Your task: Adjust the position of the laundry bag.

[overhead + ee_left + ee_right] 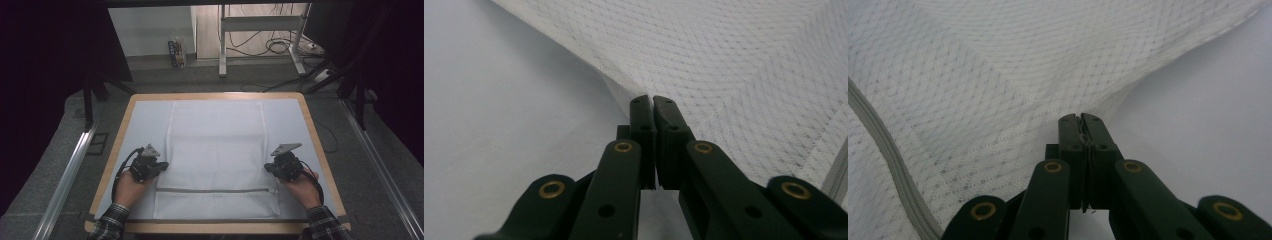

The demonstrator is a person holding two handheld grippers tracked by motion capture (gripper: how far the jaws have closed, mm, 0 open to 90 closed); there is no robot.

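- Two grippers, one mesh laundry bag (pixel 216 150) lying flat mid-worktop (pixel 115 165), zipper (pixel 215 190) running across its near end.
- Your left gripper (pixel 159 167) sits at the bag's left edge; in the left gripper view its jaws are together, pinching the side seam.
- Your right gripper (pixel 270 167) mirrors it on the right edge, jaws clamped on the mesh, fabric visible between them.
- My read: a lift or fold is next. Raise both hands level, same pace, keep the edges taut so the mesh doesn't sag or slip.
- No brand, label or readable writing on the bag.
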